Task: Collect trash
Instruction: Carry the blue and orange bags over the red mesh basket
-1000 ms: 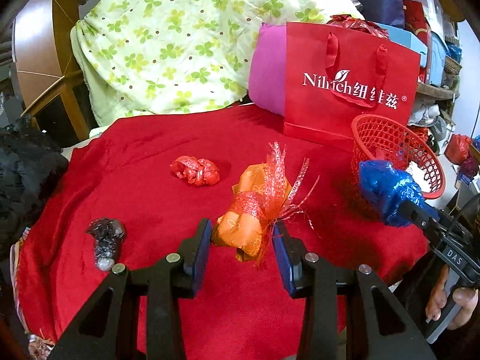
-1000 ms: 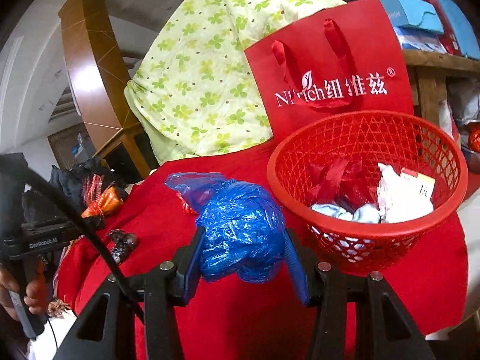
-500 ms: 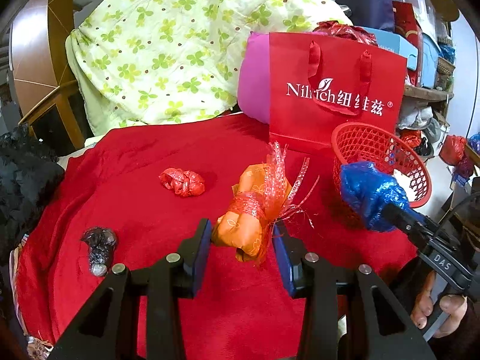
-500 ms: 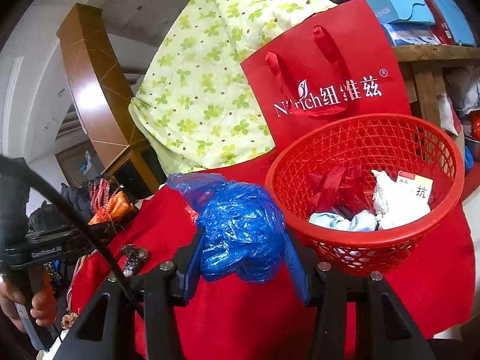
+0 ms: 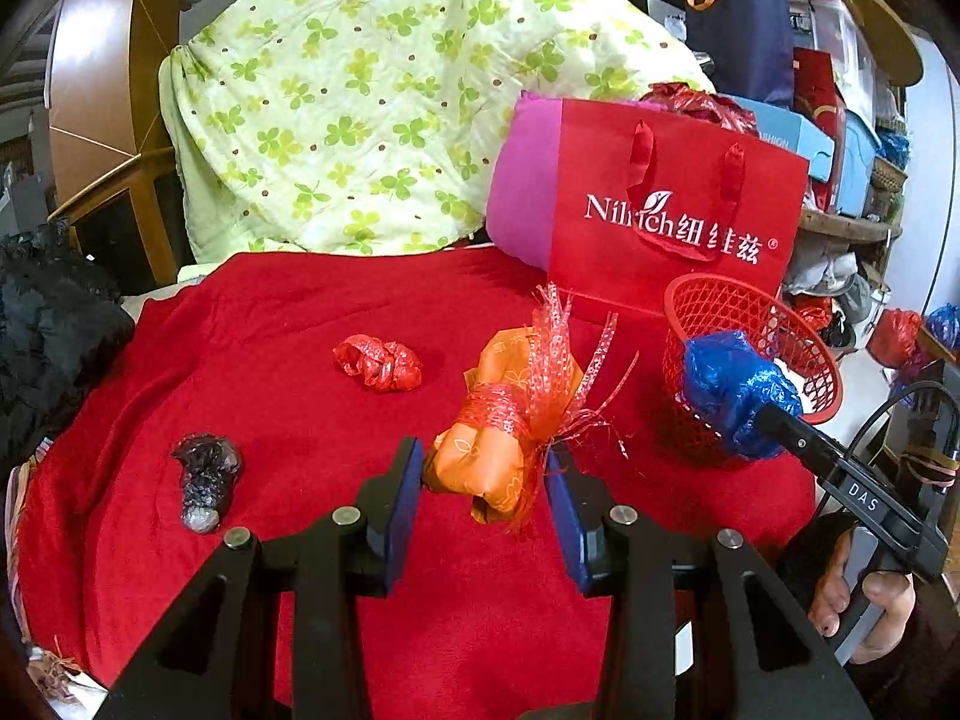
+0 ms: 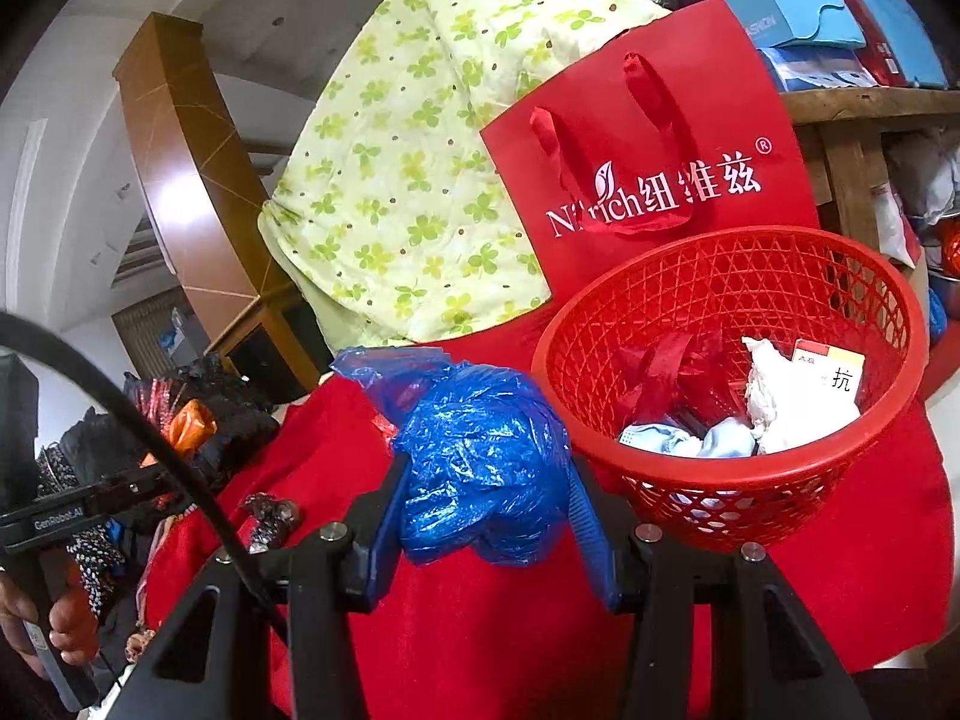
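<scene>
This is a lived-in home room used also for storage: a clover-print quilt (image 5: 384,114) hangs over a wooden railing (image 5: 108,180), a red cloth (image 5: 300,396) covers the surface, and boxes (image 6: 798,12) crowd a wooden shelf (image 6: 864,105).

Two black handheld grippers are showing blue pads (image 5: 403,498) on angular fingers studded with silver screws. The right gripper (image 5: 798,438) is bearing white "DAS" lettering and a black cable, while the left gripper (image 6: 90,507) is carrying a "GenRobot.AI" mark.
</scene>
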### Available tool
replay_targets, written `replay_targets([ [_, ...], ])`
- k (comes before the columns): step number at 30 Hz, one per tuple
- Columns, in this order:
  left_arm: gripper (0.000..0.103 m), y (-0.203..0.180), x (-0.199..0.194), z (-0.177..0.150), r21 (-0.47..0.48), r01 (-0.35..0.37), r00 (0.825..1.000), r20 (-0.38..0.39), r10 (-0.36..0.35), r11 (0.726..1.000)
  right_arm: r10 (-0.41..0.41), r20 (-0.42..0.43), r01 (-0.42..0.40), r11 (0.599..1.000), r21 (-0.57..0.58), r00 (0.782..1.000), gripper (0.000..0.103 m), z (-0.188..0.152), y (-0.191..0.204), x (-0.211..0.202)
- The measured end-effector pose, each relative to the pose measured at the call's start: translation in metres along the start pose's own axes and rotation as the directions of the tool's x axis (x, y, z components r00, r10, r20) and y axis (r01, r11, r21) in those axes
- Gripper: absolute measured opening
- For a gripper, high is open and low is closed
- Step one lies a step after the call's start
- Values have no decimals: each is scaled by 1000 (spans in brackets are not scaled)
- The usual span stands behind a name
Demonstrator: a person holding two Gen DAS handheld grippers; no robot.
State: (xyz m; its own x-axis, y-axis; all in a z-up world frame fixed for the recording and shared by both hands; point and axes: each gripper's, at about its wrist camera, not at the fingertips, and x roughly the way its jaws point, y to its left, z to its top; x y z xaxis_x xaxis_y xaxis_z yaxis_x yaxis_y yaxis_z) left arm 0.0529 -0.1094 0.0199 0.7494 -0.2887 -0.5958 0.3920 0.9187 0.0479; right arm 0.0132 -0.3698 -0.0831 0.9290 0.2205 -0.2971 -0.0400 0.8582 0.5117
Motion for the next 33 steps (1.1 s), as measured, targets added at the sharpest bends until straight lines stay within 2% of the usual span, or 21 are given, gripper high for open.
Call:
replay_targets([
  [8,43,-11,5,-11,42,11,1000,8,-11,999,27,48,-30,998,55,998,53,1,-11,-16],
  [14,43,-22,6,-6,59,12,1000,24,-13,998,94,83,-99,993,60,992,53,2,-8,-26],
  [18,43,-30,1,1,89,-17,998,62,11,996,139,92,-141,990,24,986,53,1,2,-30],
  [23,43,-40,1,6,125,-47,995,90,36,991,156,91,-156,988,-15,984,53,-3,11,-32],
  [33,43,-51,14,15,157,-66,994,91,52,985,192,104,-199,978,59,976,53,9,6,-38],
])
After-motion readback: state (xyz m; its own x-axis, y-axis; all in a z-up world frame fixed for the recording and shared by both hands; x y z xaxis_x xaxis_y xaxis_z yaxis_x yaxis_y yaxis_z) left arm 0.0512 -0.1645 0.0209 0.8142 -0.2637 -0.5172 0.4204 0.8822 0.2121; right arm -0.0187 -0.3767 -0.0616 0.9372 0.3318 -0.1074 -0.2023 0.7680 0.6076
